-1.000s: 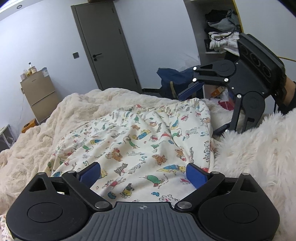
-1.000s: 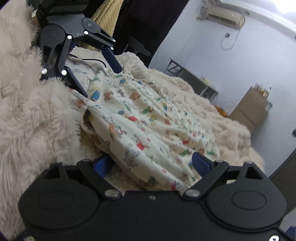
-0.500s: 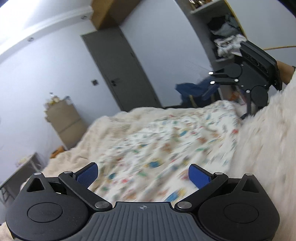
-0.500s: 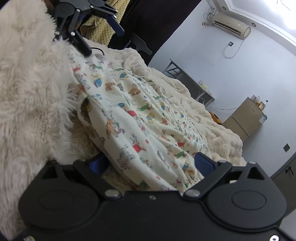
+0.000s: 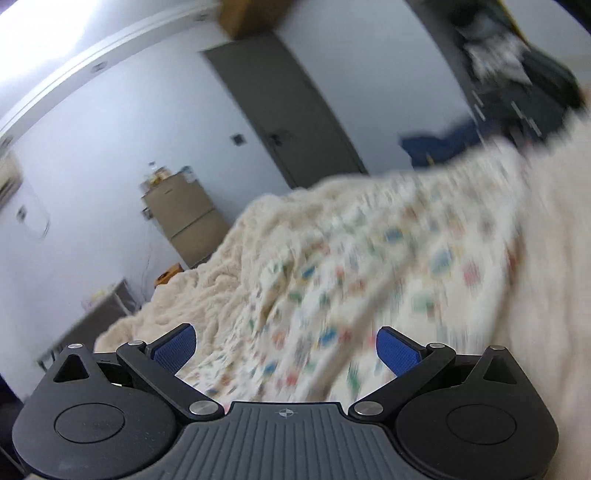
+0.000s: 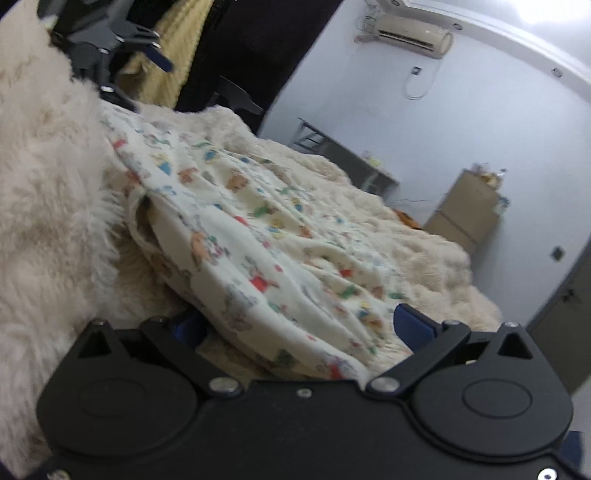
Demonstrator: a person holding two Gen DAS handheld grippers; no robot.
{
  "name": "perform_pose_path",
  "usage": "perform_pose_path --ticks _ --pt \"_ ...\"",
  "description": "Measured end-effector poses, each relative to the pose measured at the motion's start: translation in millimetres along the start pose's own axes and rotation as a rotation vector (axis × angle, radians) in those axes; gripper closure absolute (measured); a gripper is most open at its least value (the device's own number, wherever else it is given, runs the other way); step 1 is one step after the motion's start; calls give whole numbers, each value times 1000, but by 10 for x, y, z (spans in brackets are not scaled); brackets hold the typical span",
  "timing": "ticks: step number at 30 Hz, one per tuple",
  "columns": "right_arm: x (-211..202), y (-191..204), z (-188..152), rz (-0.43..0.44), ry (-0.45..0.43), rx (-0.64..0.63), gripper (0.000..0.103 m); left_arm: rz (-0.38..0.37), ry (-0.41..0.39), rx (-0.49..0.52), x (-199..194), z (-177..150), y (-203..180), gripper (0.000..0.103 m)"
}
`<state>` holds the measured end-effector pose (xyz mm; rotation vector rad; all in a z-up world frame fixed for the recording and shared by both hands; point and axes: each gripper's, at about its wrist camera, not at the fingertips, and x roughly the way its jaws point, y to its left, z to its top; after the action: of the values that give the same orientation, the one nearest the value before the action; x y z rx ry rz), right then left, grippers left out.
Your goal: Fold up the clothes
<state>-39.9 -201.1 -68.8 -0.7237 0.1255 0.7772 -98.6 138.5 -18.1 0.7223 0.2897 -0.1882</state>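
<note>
A cream garment printed with small coloured cartoon figures (image 6: 258, 236) lies spread on a fluffy cream blanket (image 6: 424, 258). Its near hem runs between the wide-open fingers of my right gripper (image 6: 301, 325); the left blue pad is partly hidden under the cloth. In the blurred left wrist view, the same garment (image 5: 369, 277) stretches away from my open left gripper (image 5: 286, 347), nothing pinched between its pads. Each gripper shows far off in the other's view: the left gripper (image 6: 110, 48) at the garment's far end, the right gripper (image 5: 535, 107) as a dark smear.
A long-haired white fur throw (image 6: 44, 184) rises beside the garment. Around the bed are a grey door (image 5: 280, 103), a tan cabinet (image 5: 184, 221), a low grey desk (image 5: 107, 314) and a wall air conditioner (image 6: 406, 33). Dark and yellowish fabric (image 6: 240, 48) hangs behind.
The left gripper has swung up and to the left, away from the garment's middle, and its view is now motion-blurred. The right gripper shifted slightly. Both stay open.
</note>
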Motion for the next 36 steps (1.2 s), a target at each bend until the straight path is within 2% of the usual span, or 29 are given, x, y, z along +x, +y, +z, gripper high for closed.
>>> perform_pose_path --ticks 4,7,9,11,16,18,20,24,25,27,28,29,31,33,36 --pt "-89 24 -31 -23 -29 -86 1 -1 94 167 -297 -395 171 0" --pt "-94 25 -28 -21 -16 -108 1 -42 218 137 -570 -803 436 0" --pt "-105 27 -20 -18 -6 -119 1 -64 271 115 -645 -953 520 0" --pt "-121 29 -25 -19 6 -134 1 -116 357 62 -707 -1169 619 2" --pt "-224 -13 -85 -46 39 -170 0 -191 448 21 -618 -1376 594 5" --pt "-251 -76 -140 -76 58 -163 0 -238 475 40 -491 -1425 480 6" --pt "-277 -140 -195 -107 76 -156 1 -263 484 62 -359 -1461 369 8" --pt "-251 -209 -317 -119 94 -146 5 -267 469 95 -166 -1501 168 11" --pt "-221 -215 -350 -124 100 -144 8 -255 465 109 -131 -1506 135 14" --pt "-160 -181 -400 -130 100 -151 14 -225 443 133 -74 -1501 86 29" --pt "-146 -167 -415 -121 98 -153 17 -187 414 143 -76 -1486 75 41" --pt "-133 -153 -429 -113 96 -155 25 -150 387 146 -58 -1467 91 49" --pt "-104 -102 -452 -51 106 -166 38 -124 364 116 -52 -1447 156 53" --pt "-109 -88 -444 -42 107 -170 39 -109 349 80 -57 -1438 208 57" --pt "-56 0 -432 -77 53 -197 39 -117 333 61 6 -1417 153 57"
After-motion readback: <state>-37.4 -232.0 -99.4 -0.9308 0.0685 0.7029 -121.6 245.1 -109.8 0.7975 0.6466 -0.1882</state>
